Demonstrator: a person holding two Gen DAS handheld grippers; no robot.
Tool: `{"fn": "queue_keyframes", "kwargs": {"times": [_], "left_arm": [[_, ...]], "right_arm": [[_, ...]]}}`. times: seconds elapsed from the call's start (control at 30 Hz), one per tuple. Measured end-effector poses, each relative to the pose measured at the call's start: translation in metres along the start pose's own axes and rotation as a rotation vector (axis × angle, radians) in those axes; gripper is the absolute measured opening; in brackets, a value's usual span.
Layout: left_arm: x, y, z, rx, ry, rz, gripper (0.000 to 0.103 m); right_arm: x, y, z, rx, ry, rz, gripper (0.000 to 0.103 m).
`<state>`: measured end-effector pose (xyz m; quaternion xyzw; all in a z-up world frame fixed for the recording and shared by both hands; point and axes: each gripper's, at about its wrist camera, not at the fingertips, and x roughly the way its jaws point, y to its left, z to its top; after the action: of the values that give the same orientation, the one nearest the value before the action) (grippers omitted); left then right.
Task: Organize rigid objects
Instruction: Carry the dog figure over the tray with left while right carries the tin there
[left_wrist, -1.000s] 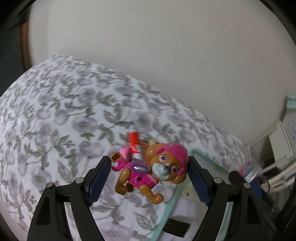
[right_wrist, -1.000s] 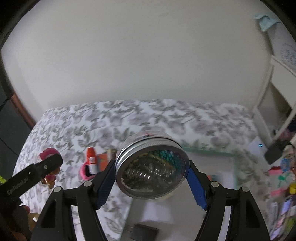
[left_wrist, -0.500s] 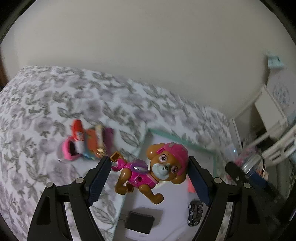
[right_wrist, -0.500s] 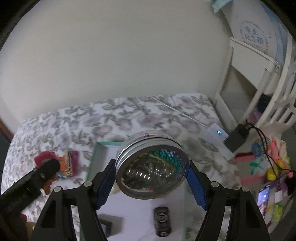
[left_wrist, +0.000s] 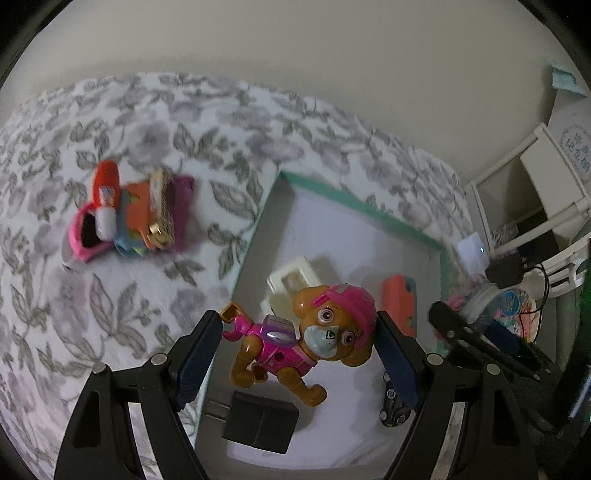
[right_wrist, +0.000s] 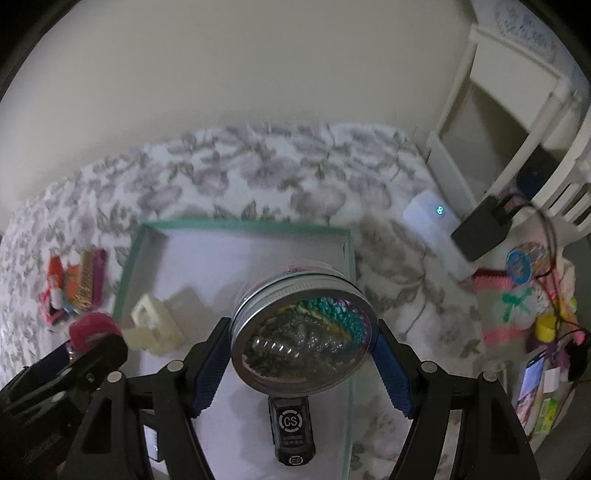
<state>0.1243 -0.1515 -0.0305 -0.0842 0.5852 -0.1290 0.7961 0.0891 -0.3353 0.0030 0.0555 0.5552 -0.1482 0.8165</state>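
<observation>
- A shallow green-rimmed tray (right_wrist: 236, 224) lies on the flowered bedspread (left_wrist: 122, 325), directly below both grippers.
- The right gripper (right_wrist: 301, 365) clamps a bead-filled jar (right_wrist: 303, 332) above the tray's right edge.
- The left gripper (left_wrist: 295, 350) clamps a pink toy dog (left_wrist: 303, 339), its body lying crosswise between the fingers, above the tray's middle.

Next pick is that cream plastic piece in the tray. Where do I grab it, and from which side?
Grip the cream piece across its blocky body, coming from above. It lies flat on the tray floor; its looped end looks too thin for the pads.
</observation>
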Motion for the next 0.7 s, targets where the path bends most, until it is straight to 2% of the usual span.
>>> {"fn": "queue_keyframes", "kwargs": {"times": [0.37,0.7], "left_arm": [[0.027,0.003,-0.006,-0.011,0.082,0.013,0.083],[0.035,0.011,-0.010,-0.055,0.133,-0.018,0.083]], "right_arm": [[0.039,0.001,-0.011,-0.015,0.115,-0.027,0.076],[0.041,0.005,-0.013,-0.034,0.127,-0.054,0.076]]}}
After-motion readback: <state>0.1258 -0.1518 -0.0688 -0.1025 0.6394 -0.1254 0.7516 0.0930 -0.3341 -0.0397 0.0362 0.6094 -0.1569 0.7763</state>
